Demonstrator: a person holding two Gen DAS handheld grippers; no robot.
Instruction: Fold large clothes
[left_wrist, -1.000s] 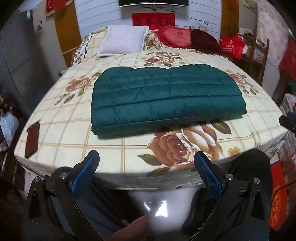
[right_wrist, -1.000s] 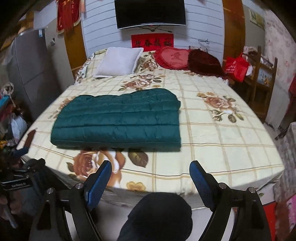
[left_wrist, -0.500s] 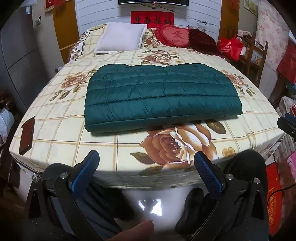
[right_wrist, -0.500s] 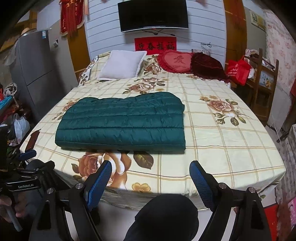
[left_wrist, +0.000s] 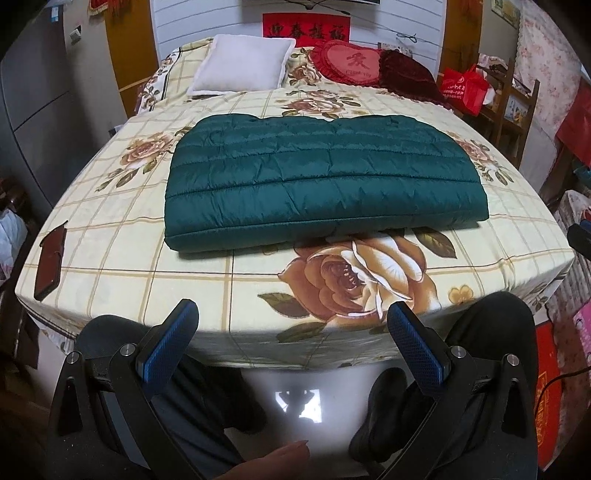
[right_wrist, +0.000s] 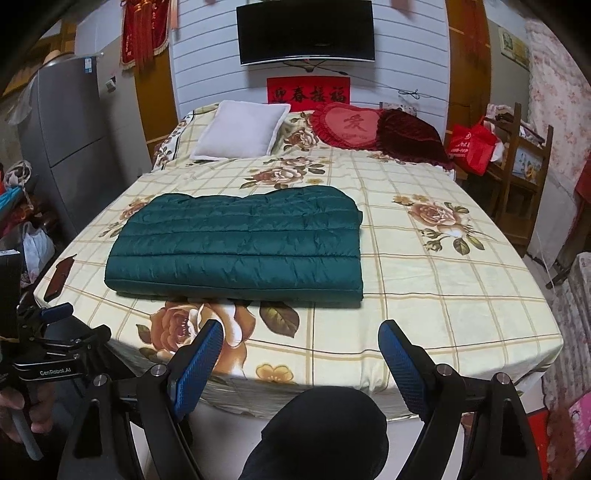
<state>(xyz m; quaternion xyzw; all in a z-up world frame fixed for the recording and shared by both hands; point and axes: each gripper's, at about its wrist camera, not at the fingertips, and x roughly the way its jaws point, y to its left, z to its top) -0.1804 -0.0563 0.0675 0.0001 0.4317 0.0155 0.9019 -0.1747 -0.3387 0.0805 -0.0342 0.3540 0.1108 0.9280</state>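
A dark green quilted down garment (left_wrist: 321, 181) lies folded into a flat rectangle on the bed's floral sheet (left_wrist: 147, 273), also seen in the right wrist view (right_wrist: 240, 247). My left gripper (left_wrist: 293, 317) is open and empty, held off the foot of the bed above the person's knees. My right gripper (right_wrist: 299, 339) is open and empty, also short of the bed's foot edge, to the right of the left one (right_wrist: 48, 332). Neither touches the garment.
A white pillow (right_wrist: 242, 129), a red heart cushion (right_wrist: 347, 123) and a dark red cushion (right_wrist: 410, 138) lie at the headboard. A brown phone case (left_wrist: 50, 264) lies at the bed's left edge. A wooden shelf with a red bag (right_wrist: 471, 147) stands right; a fridge (right_wrist: 62, 140) left.
Both grippers have risen and tilted a little, so the bed and garment sit lower and closer in both views. The garment has not moved. Both stay open.
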